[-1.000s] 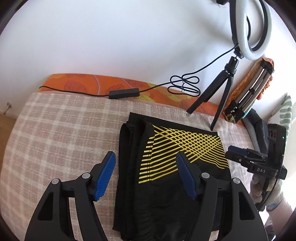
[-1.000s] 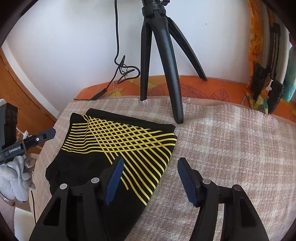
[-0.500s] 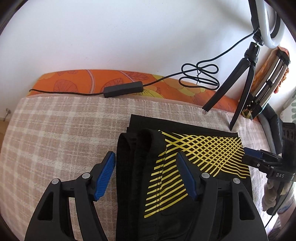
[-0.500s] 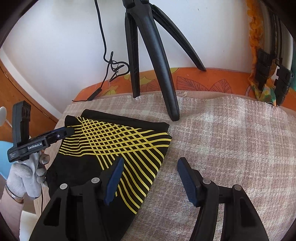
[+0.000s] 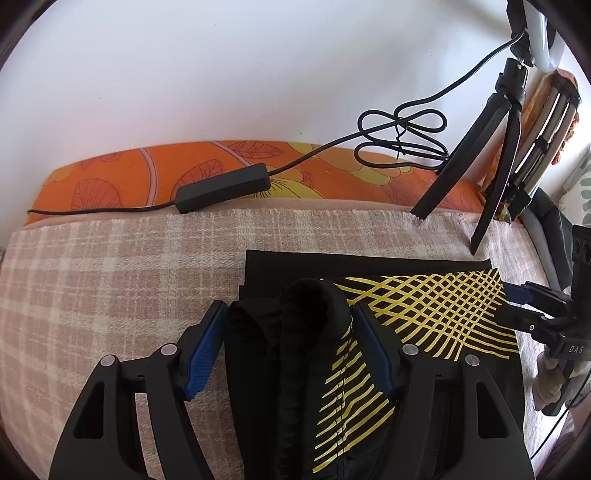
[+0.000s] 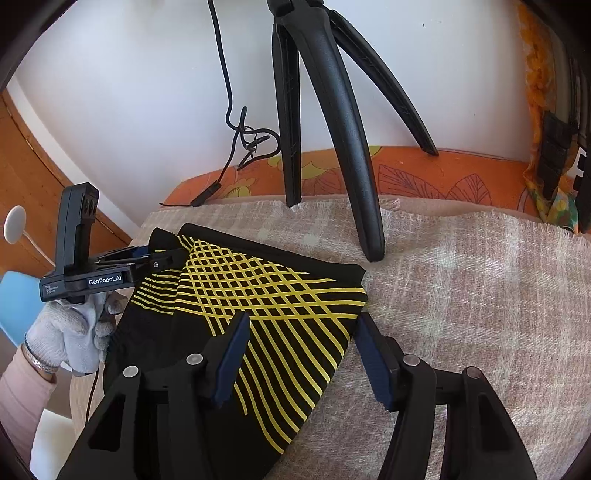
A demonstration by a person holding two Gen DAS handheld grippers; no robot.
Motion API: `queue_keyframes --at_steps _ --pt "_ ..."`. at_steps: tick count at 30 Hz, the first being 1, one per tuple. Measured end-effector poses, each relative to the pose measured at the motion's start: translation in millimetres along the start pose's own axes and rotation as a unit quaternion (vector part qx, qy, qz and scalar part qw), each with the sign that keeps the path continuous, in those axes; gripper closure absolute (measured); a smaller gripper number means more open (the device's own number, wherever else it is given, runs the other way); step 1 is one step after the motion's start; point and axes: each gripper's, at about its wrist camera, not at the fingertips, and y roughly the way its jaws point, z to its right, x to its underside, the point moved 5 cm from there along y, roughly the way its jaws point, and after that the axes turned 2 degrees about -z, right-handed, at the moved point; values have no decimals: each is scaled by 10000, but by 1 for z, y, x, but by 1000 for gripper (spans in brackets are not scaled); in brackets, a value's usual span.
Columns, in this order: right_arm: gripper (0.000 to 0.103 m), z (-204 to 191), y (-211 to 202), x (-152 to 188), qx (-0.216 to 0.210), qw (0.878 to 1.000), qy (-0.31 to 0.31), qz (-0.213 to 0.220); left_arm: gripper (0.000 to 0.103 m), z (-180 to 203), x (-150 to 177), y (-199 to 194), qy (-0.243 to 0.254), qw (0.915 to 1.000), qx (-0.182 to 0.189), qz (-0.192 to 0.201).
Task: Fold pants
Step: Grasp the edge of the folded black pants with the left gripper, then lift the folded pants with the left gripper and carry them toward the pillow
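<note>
Black pants with a yellow crisscross print (image 5: 424, 310) lie folded on a pink plaid blanket (image 5: 110, 266). My left gripper (image 5: 291, 354) is open, its blue pads either side of the bunched black waistband edge (image 5: 314, 302) at the pants' left end. My right gripper (image 6: 299, 354) is open, its jaws straddling the right printed corner of the pants (image 6: 295, 295). Each gripper shows in the other's view: the right one (image 5: 517, 306) at the pants' right edge, the left one (image 6: 147, 258) at the left edge, held by a white-gloved hand (image 6: 70, 332).
A black tripod (image 6: 332, 129) stands on the blanket just behind the pants, carrying a ring light (image 5: 535, 33). Its cable and inline switch (image 5: 221, 188) lie along the orange patterned mattress edge (image 5: 129, 177) by the white wall. Folded items lean at the far right (image 5: 546, 129).
Both grippers have moved forward and down onto the pants. The left jaws now surround the waistband edge and the right jaws straddle the right corner. Both stay open.
</note>
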Motion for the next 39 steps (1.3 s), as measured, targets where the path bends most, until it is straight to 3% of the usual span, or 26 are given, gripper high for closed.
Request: queue_keyframes --at_steps 2,6,7,9,10,12,16,26,32,39 --pt "45 -3 3 0 -31 10000 -30 53 36 2 0 1 83 9999 -40 62" --pt "65 -4 10 0 -63 9999 16 143 65 0 -1 2 -27 9998 -9 213" --pt "71 -4 12 0 -117 9998 27 131 66 1 -1 2 -34 9997 21 230" --pt "78 -5 15 0 -148 9998 23 120 79 4 -1 3 2 9997 119 221" --pt "86 -7 17 0 -167 9998 10 110 81 0 -2 0 27 9996 121 233" --pt "93 -12 21 2 -187 9998 -35 88 84 3 -2 0 93 9996 82 244" --pt "96 -22 26 2 16 9996 -205 178 87 9 -1 -3 214 9992 -56 322" --pt "97 -33 13 4 -11 9984 -210 520 89 27 -2 -29 320 9963 -138 786" --pt "97 -43 -11 7 -5 9968 -357 721 90 25 3 -59 323 9942 -100 1024" --pt "97 -61 -59 14 34 9909 -642 1180 90 38 9 -118 388 9858 -89 1630"
